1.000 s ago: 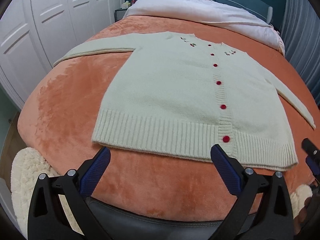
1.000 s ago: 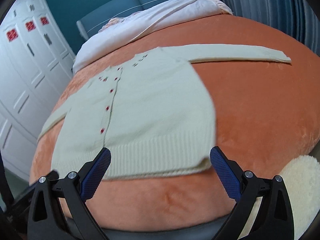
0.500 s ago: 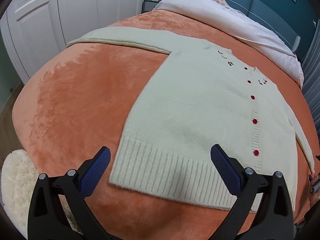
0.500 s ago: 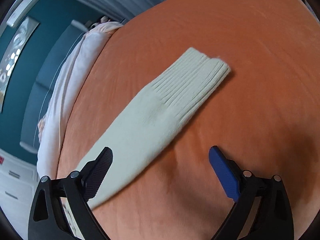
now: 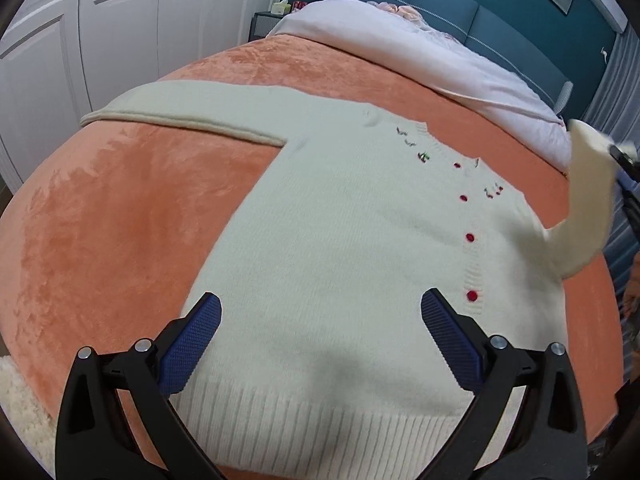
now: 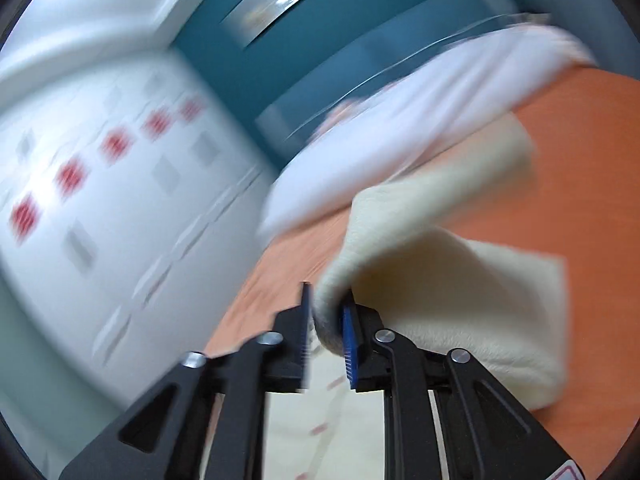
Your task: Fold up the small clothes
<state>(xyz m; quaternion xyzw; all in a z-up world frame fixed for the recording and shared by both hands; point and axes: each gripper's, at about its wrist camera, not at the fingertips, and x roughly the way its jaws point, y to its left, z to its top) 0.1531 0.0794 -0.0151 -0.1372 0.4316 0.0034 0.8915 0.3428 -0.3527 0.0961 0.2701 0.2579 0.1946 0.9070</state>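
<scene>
A small cream knit cardigan (image 5: 352, 240) with red buttons lies flat, front up, on the orange bedspread (image 5: 100, 220). Its left sleeve (image 5: 192, 106) stretches out to the left. My left gripper (image 5: 320, 320) is open and empty, hovering over the cardigan's lower body near the ribbed hem. My right gripper (image 6: 326, 320) is shut on the cuff of the right sleeve (image 6: 440, 280) and holds it lifted off the bed; the raised sleeve also shows in the left wrist view (image 5: 588, 200) at the far right. The right wrist view is motion-blurred.
A white duvet (image 5: 420, 52) lies across the head of the bed before a blue headboard (image 5: 500, 12). White wardrobe doors (image 5: 80, 40) stand at the left. A fluffy cream rug (image 5: 20, 412) lies below the bed's near-left edge.
My right gripper has shut on the right sleeve's cuff and lifted it, swinging toward the cardigan's body. My left gripper has moved forward over the cardigan's lower part.
</scene>
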